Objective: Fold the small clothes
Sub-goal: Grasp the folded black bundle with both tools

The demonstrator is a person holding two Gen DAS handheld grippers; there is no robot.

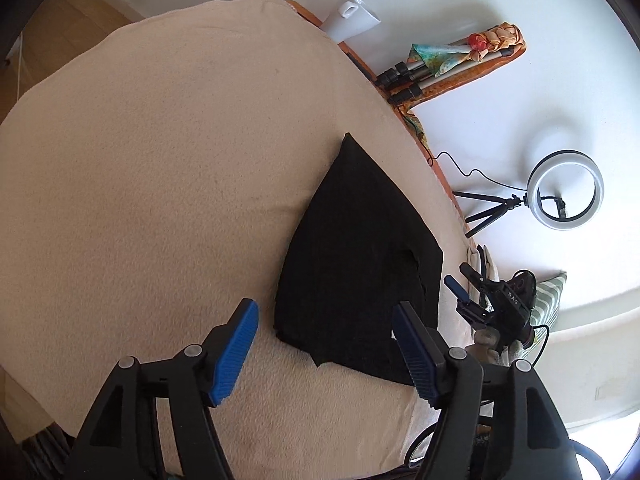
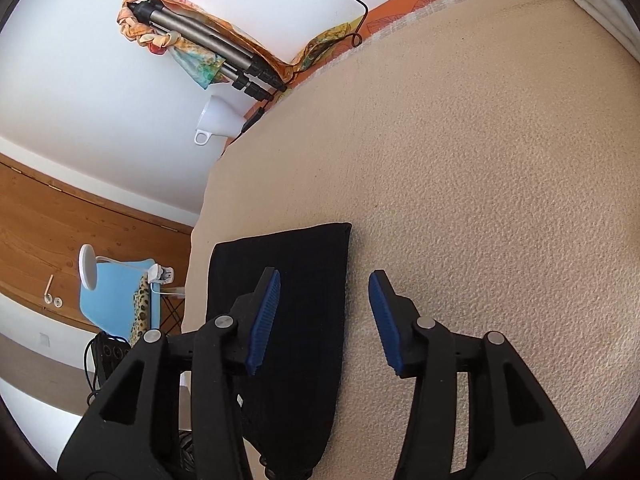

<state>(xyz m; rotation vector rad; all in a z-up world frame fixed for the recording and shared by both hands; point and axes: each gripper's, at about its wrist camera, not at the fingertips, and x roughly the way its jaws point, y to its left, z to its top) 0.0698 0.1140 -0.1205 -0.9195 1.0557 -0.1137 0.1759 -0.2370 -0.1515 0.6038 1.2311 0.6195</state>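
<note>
At the bottom of the left wrist view we see our left gripper (image 1: 324, 344) with its jaws spread wide and nothing between them, above the beige blanket (image 1: 160, 168). Just beyond, right of centre, lies the black folded garment (image 1: 356, 264), flat on the blanket. Our right gripper (image 2: 324, 320), at the bottom of its own view, has its jaws parted and empty over the garment's right edge. Farther off, at the right of the left view, a ring light (image 1: 566, 188) stands by the white wall.

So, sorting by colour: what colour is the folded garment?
Black garment, clearest in the left wrist view.
</note>
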